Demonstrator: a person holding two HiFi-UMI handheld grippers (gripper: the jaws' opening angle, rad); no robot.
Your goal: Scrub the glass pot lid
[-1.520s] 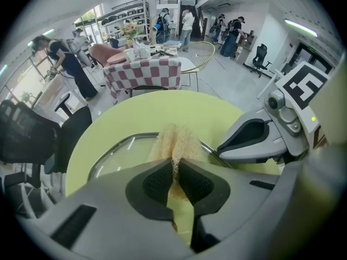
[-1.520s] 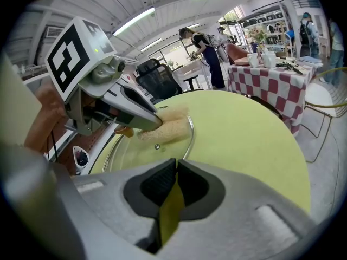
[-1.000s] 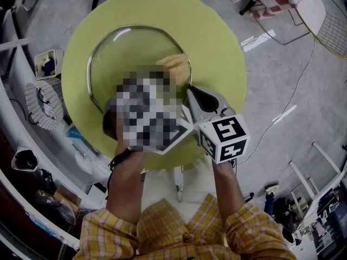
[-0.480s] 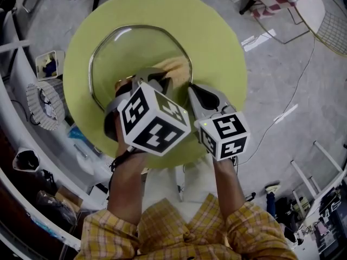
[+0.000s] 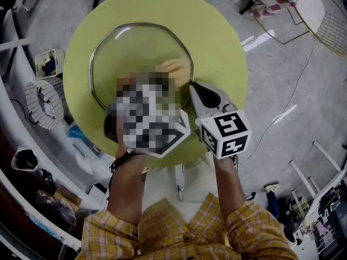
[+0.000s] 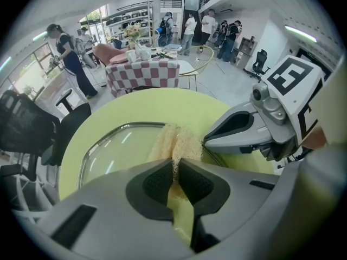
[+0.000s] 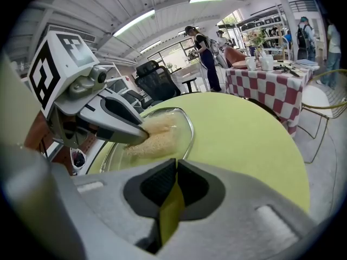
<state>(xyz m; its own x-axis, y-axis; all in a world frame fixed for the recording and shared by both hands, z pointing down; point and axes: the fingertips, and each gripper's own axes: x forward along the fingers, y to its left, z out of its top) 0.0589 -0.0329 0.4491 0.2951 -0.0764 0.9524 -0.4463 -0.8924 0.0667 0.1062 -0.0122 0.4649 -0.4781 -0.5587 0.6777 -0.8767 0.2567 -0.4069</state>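
- My left claw (image 6: 174,166) pinches a tan scouring pad (image 6: 181,140) on the glass pot lid (image 6: 116,150); I judge scrubbing is under way, not finished.
- My right claw (image 7: 174,167) is closed on nothing, near the lid's rim.

Head view: from above, steeply down, close over the round green worktop (image 5: 219,39). Left gripper (image 6: 174,164) view: low, near, looking across the glass pot lid (image 5: 130,53). Right gripper (image 7: 174,169) view: low, angled over the same lid. All three share the lid and the scouring pad (image 5: 176,67).
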